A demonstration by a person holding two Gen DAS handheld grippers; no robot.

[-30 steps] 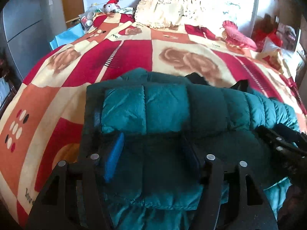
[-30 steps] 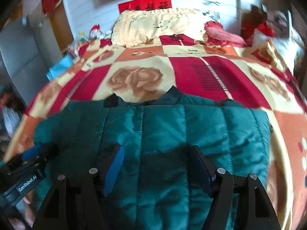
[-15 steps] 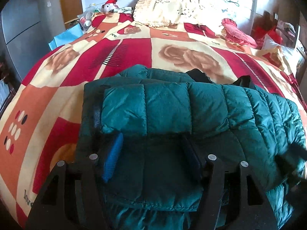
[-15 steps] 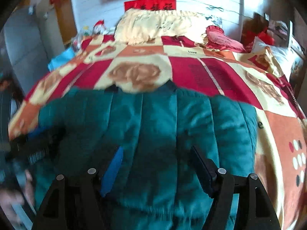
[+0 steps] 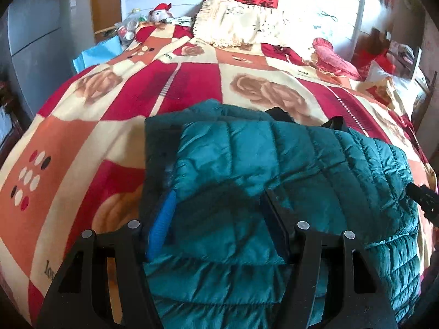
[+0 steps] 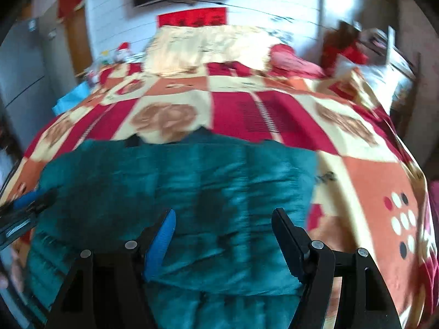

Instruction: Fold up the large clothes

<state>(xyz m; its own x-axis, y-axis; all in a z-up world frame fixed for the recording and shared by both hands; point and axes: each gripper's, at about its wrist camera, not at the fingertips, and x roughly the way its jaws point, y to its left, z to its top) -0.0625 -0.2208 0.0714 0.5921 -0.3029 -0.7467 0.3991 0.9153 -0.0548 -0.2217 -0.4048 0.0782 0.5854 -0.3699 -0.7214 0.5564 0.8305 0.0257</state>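
A teal puffer jacket [image 5: 301, 164] lies folded on the bed near its front edge, one padded layer doubled over the top. My left gripper [image 5: 219, 194] stands open over the jacket's left part, and the folded layer bulges between its fingers. The jacket [image 6: 192, 178] fills the lower half of the blurred right wrist view. There my right gripper [image 6: 225, 212] hovers open above it, pads clear of the fabric. The right gripper's tip [image 5: 422, 200] shows at the right edge of the left wrist view. The left gripper [image 6: 27, 205] shows at the left edge of the right wrist view.
The bed is covered by a red, orange and cream patchwork blanket [image 5: 82, 137]. A cream pillow [image 5: 236, 24] and a pink cushion [image 5: 334, 57] lie at the head. A grey cabinet [image 5: 33, 27] and a blue bag [image 5: 96, 54] stand left of the bed.
Both grippers have drawn back toward the bed's front edge and risen a little, so the jacket's near fold edge now shows between the fingers. The jacket has stayed in place.
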